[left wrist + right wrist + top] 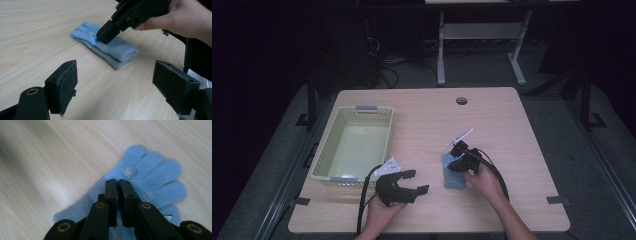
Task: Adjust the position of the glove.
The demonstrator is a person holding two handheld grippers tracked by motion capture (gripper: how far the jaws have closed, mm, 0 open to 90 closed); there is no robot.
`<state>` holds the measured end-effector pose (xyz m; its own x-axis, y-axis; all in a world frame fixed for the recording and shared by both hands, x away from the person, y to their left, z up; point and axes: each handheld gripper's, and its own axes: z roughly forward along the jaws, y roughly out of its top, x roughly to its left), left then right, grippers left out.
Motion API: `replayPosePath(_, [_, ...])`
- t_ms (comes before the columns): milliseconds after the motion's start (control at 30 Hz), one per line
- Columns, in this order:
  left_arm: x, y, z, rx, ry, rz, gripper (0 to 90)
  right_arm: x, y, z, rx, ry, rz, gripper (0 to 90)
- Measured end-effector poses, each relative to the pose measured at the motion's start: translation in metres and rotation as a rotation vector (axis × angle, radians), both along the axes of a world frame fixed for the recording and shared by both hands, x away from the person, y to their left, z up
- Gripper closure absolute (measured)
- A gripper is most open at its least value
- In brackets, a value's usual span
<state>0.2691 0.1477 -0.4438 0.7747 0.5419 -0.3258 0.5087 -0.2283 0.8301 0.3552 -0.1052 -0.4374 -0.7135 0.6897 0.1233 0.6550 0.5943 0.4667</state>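
My right gripper (pixel 118 182) presses its nearly closed jaws onto the blue glove (pixel 155 177); I may pinch only fuzz. Left gripper (pixel 115 82) gapes wide.

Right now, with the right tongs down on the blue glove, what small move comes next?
Probably lift the right tongs slightly: they look shut on the light blue knitted glove, which lies flat on the wooden table, with the pale green plastic basket nearby.
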Motion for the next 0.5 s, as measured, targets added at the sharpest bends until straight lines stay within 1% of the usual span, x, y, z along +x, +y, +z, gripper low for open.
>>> replayPosePath(33, [0.000, -0.001, 0.000, -0.001, -0.002, -0.002, 19.8, 0.001, 0.000, -0.001, 0.015, 0.004, -0.005, 85.2])
replayPosePath(67, [0.000, -0.001, 0.000, 0.004, -0.005, -0.007, 20.0, 0.001, 0.000, 0.000, 0.016, 0.007, -0.007, 84.8])
replayPosePath(167, [-0.001, -0.002, 0.000, 0.004, -0.005, -0.006, 20.4, -0.001, 0.000, 0.003, 0.010, -0.002, -0.002, 82.2])
replayPosePath(233, [0.000, -0.002, 0.000, 0.012, 0.001, -0.005, 20.9, -0.004, -0.008, 0.008, 0.043, -0.006, -0.024, 76.0])
replayPosePath(267, [0.001, -0.003, -0.001, 0.002, 0.013, -0.004, 21.1, -0.004, -0.011, 0.010, 0.064, 0.000, -0.034, 73.5])
replayPosePath(300, [0.001, -0.003, -0.001, 0.002, 0.013, -0.004, 21.5, -0.004, -0.011, 0.010, 0.064, 0.000, -0.034, 73.5])
replayPosePath(333, [0.002, -0.004, -0.001, 0.002, 0.017, 0.000, 21.5, -0.005, -0.016, 0.012, 0.091, 0.006, -0.041, 71.9])
replayPosePath(367, [0.003, -0.005, -0.001, -0.011, 0.034, 0.001, 21.8, -0.007, -0.025, 0.014, 0.139, 0.007, -0.058, 69.6])
replayPosePath(400, [0.004, -0.005, -0.001, -0.017, 0.047, 0.000, 21.8, -0.009, -0.029, 0.015, 0.152, 0.011, -0.068, 67.1])
replayPosePath(433, [0.004, -0.005, -0.001, -0.017, 0.047, 0.000, 22.0, -0.009, -0.029, 0.015, 0.152, 0.011, -0.068, 67.1])
replayPosePath(500, [0.006, -0.008, 0.000, -0.036, 0.075, 0.003, 22.1, -0.012, -0.038, 0.014, 0.167, 0.011, -0.081, 63.0])
